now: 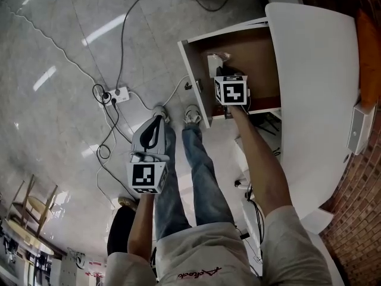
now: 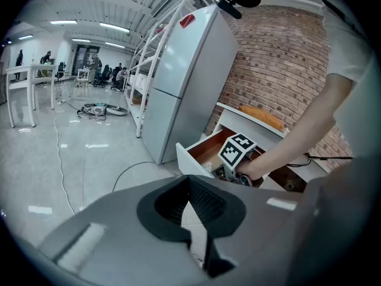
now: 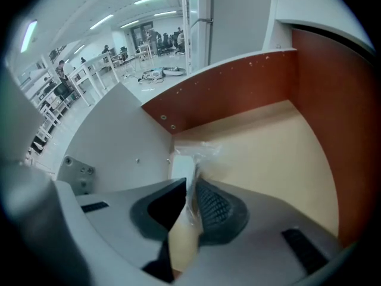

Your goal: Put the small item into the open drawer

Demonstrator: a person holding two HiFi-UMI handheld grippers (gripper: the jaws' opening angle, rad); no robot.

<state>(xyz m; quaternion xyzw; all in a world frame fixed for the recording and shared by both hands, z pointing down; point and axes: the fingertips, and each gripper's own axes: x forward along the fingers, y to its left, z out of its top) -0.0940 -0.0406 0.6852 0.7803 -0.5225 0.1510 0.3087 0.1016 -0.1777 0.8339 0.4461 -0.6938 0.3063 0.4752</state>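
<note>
The open drawer [image 1: 253, 52] has a brown bottom and white walls and juts from under the white desk. Inside it, at its front left corner, lies the small item [image 1: 215, 60], a white piece in a clear plastic wrapper [image 3: 181, 167]. My right gripper [image 1: 224, 71] reaches into the drawer, and its jaws [image 3: 191, 186] are pinched on the wrapper's edge. My left gripper [image 1: 156, 120] hangs over the floor, left of the drawer, shut on nothing [image 2: 189, 185]. From the left gripper view the drawer [image 2: 201, 151] and the right gripper's marker cube [image 2: 237, 149] show ahead.
The white desk top [image 1: 315, 88] covers the drawer's right side; an orange thing [image 1: 368, 58] and a white box [image 1: 359, 127] lie by the brick wall. A power strip [image 1: 119, 94] with cables lies on the tiled floor. A tall fridge [image 2: 184, 82] stands left of the desk.
</note>
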